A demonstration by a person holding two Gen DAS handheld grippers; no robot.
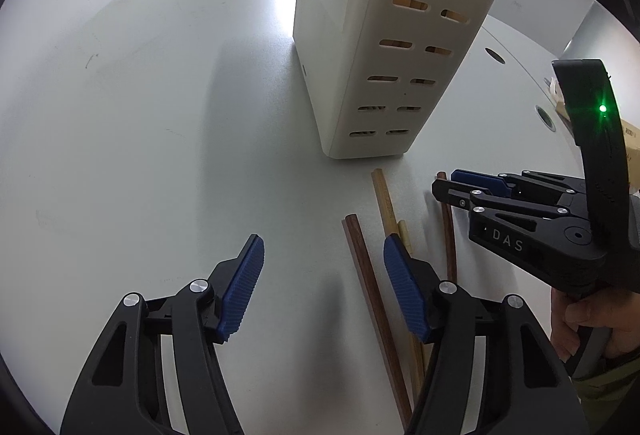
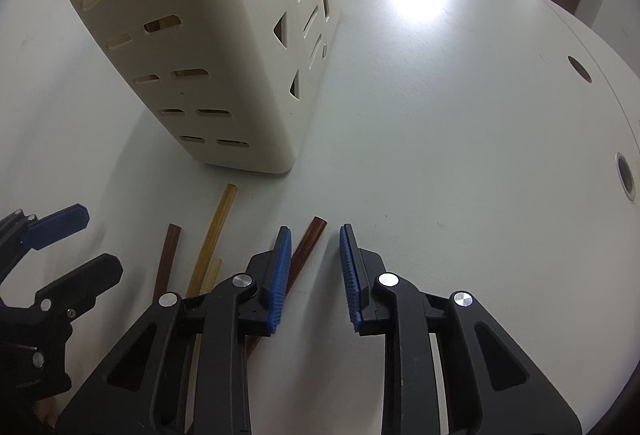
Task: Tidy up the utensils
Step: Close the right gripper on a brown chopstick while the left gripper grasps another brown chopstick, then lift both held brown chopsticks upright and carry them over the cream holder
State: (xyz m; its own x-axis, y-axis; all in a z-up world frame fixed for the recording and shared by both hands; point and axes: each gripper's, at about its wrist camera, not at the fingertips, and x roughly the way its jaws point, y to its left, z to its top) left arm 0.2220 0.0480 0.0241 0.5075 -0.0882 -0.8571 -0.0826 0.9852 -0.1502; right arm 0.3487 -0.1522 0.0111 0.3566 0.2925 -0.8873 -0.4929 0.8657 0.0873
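Observation:
A cream slotted utensil holder (image 1: 384,47) stands upright on the white table (image 1: 160,115); it also shows in the right wrist view (image 2: 208,47), with chopsticks visible through its slots. Several loose chopsticks lie in front of it: a dark brown one (image 1: 368,291), a light bamboo one (image 1: 385,201) and another dark one (image 1: 449,231). My left gripper (image 1: 324,267) is open and empty, just left of them. My right gripper (image 2: 314,259) is open, its left finger over a dark brown chopstick (image 2: 310,241). A bamboo chopstick (image 2: 214,231) lies to the left.
The right gripper (image 1: 452,183) and the hand holding it show at the right of the left wrist view. The table has round cable holes (image 2: 580,69) at the right. A cardboard box (image 1: 630,143) sits at the far right edge.

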